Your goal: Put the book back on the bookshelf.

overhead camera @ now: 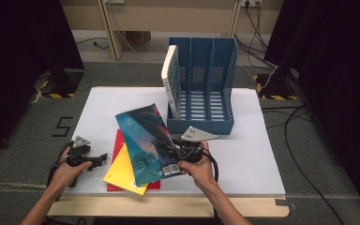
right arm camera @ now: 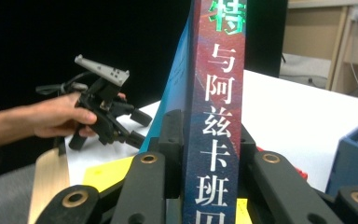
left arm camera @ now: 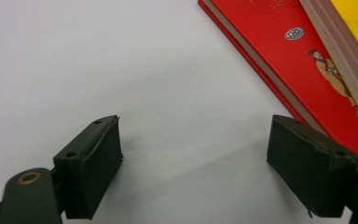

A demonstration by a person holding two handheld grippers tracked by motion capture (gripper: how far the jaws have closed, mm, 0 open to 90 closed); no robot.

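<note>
— While your left claw point(overhead camera: 104, 157) hung open and empty over the white tabletop point(overhead camera: 253, 154) beside the red book point(overhead camera: 118, 140), did your right claw point(overhead camera: 165, 144) have the dark blue book point(overhead camera: 145, 143)?

— Yes, clamped on its spine, raised above the yellow book point(overhead camera: 122, 172), near the blue slotted file rack point(overhead camera: 206, 89).

— Your risk?

— That glossy, stiff cover could have slipped or swung, clipping the rack's rigid plastic wall or the leaning white book point(overhead camera: 169, 77).
</note>
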